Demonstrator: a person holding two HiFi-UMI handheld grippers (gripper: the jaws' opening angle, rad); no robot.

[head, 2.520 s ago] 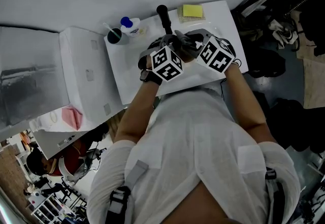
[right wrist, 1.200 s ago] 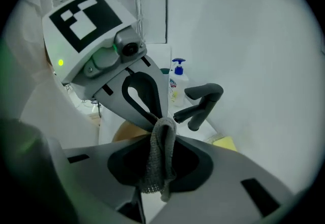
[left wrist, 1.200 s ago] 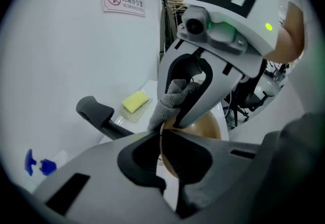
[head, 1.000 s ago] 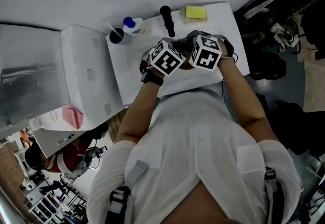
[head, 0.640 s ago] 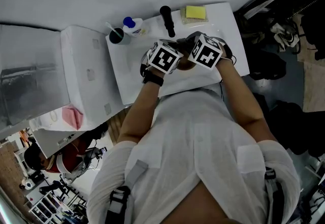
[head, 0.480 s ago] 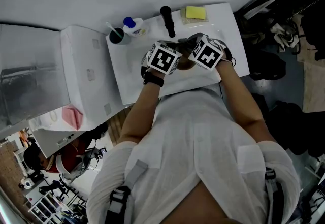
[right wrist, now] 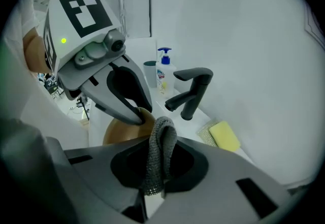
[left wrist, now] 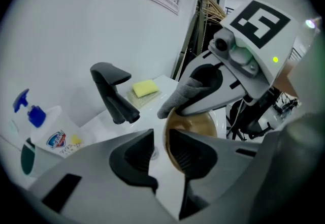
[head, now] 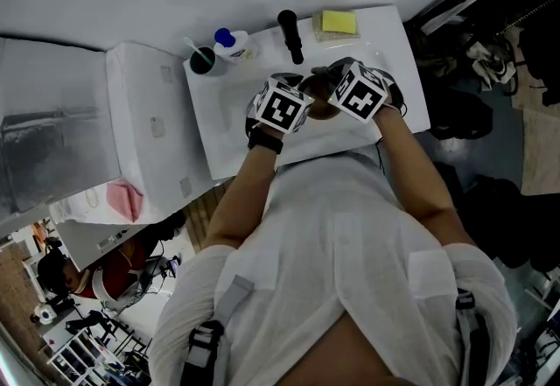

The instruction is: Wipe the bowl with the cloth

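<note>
A brown bowl [left wrist: 197, 129] is held tilted over the white sink. Its rim stands between the jaws of my left gripper [left wrist: 161, 149]. Those jaws have just been opening: a gap shows beside the rim, so the gripper is open. My right gripper [right wrist: 156, 169] is shut on a folded grey cloth [right wrist: 161, 141], and its jaws have just been closing further on it. The cloth [left wrist: 188, 91] lies against the bowl's upper edge. In the head view both marker cubes sit side by side, left [head: 282, 106] and right [head: 359, 94], and hide the bowl.
A black faucet [head: 289, 34] stands behind the basin, with a yellow sponge [head: 335, 21] to its right. A blue-capped soap bottle [head: 229, 41] and a dark cup [head: 203, 60] stand to its left. A white appliance [head: 144, 122] adjoins the sink counter [head: 223, 117].
Both marker cubes have rolled a little and drawn close together over the basin. The hands have stayed in place over the last second.
</note>
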